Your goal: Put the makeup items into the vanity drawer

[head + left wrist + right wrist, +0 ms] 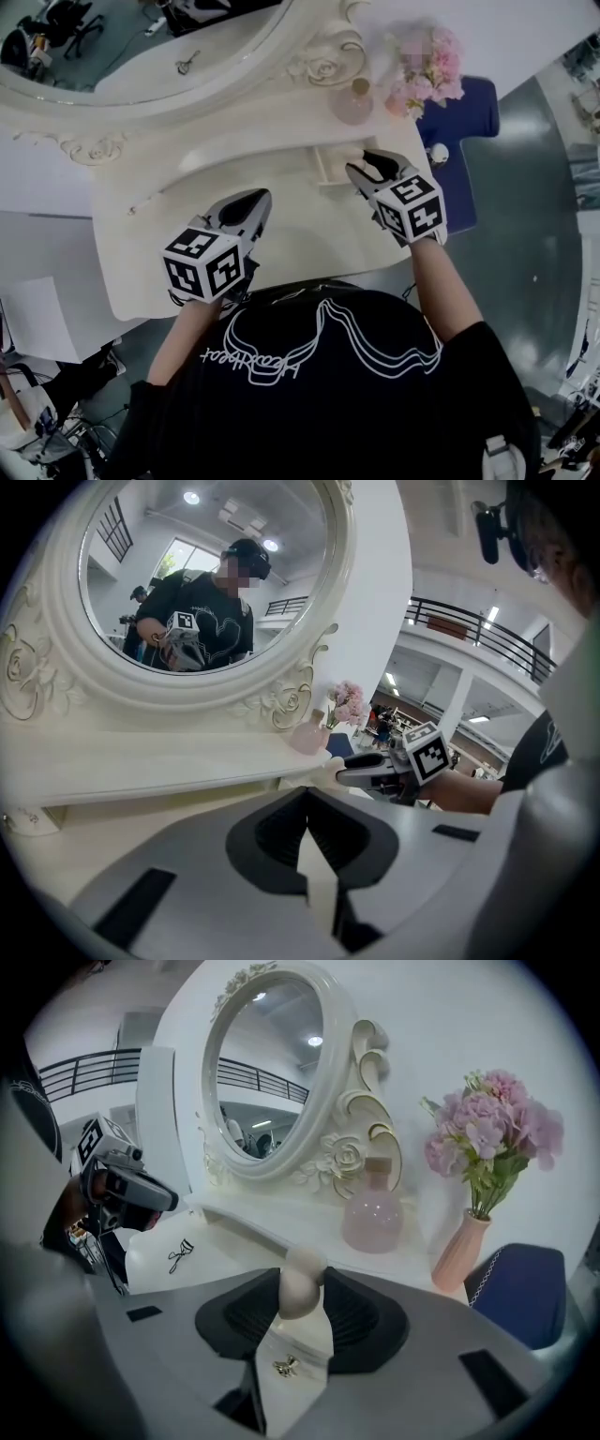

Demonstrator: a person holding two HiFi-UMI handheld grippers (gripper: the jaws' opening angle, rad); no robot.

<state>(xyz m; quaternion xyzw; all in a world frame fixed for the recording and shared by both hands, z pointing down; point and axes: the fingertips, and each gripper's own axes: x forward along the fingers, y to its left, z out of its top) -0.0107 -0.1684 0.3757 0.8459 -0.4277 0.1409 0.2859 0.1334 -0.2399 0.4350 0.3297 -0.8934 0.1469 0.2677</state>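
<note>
Makeup sponge point(298, 1292) clamped in right gripper point(302, 1277), perfume bottle point(372, 1215) beyond.

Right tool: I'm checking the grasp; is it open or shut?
Shut on a beige egg-shaped makeup sponge: the right gripper view shows the right tool pressing its sides.

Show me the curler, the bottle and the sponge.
curler point(180, 1255): right gripper view, on its middle hinge.
bottle point(372, 1218): right gripper view, on its round pink body.
sponge point(296, 1290): right gripper view, on its lower bulb.
</note>
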